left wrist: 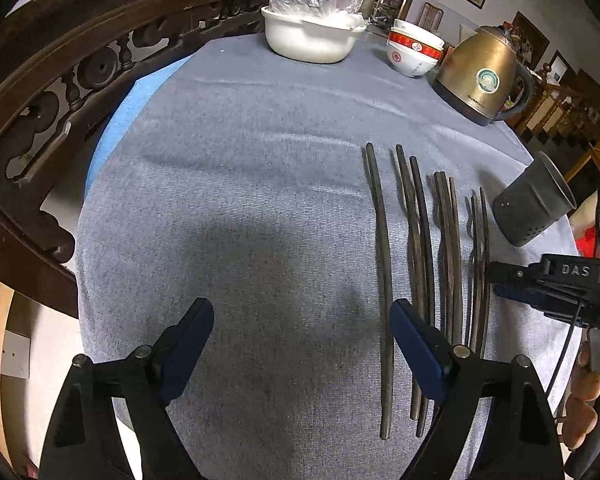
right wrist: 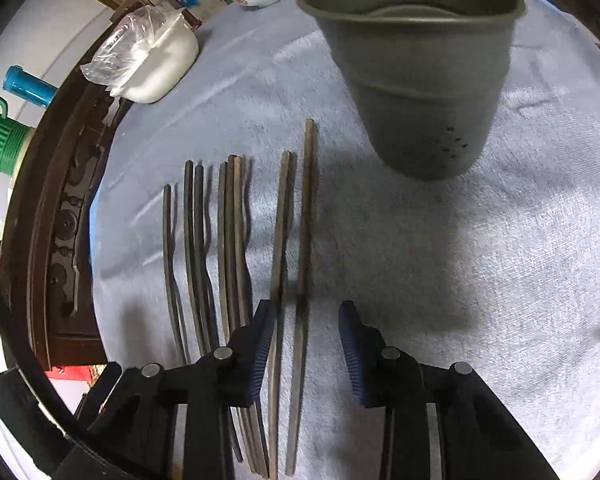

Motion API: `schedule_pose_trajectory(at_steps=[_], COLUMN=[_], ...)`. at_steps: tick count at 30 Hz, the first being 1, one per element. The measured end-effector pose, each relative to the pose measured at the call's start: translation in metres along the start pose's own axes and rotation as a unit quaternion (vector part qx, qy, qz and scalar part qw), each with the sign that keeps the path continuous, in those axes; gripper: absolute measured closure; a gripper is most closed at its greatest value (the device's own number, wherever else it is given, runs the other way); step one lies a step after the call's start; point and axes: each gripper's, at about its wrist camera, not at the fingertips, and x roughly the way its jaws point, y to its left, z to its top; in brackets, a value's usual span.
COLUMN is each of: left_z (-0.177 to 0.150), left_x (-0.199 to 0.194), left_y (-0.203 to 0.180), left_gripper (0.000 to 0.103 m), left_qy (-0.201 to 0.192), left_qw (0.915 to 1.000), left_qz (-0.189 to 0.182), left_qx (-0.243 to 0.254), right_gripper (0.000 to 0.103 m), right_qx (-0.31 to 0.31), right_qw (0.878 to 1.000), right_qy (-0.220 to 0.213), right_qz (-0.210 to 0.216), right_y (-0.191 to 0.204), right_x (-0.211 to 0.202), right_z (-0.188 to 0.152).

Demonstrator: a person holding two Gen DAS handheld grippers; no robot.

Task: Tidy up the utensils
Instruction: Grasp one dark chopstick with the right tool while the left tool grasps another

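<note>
I am seeing four pairs of dark slender chopsticks (right wrist: 236,264) on grey cloth (left wrist: 240,200); left claw (left wrist: 302,322) gaping, right claw (right wrist: 308,328) straddling one pair, not gripping

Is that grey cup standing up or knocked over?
Standing upright. The grey cup rests on its base on the cloth, open rim upward; no chopsticks show above it.

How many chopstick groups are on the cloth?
4, side by side on the cloth: leftmost group, second, third, and a pair between the right gripper fingers, nearest the holder. Overlap may hide sticks.
</note>
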Motion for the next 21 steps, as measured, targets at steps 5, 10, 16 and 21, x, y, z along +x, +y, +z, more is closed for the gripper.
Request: schedule_pose_trajectory(at_steps=[5, 10, 16, 21], left_z=[0.002, 0.005, 0.017, 0.038], left_x=[0.002, 0.004, 0.010, 0.024], left_y=[0.000, -0.001, -0.004, -0.019], left_gripper=[0.013, 0.013, 0.018, 0.026], left_qy=[0.002, 0.010, 0.036, 0.078], left_qw=[1.0000, 0.9999, 0.9993, 0.9967], left_qz=[-0.004, -0.001, -0.002, -0.009], left_qx=[0.000, 0.005, 0.010, 0.021], right_gripper=[0.090, 0.095, 0.096, 0.096], right_qx=[0.019, 0.010, -0.039, -0.078], right_qw=[1.000, 1.000, 0.999, 0.995], right_qy=[-0.008, -0.004, 0.022, 0.052], right_qz=[-0.009, -0.003, -0.028, -0.043], right_y=[0.002, 0.001, -0.009, -0.022], right_x=[0.007, 0.007, -0.001, -0.009], right_z=[0.006, 0.014, 0.016, 0.010])
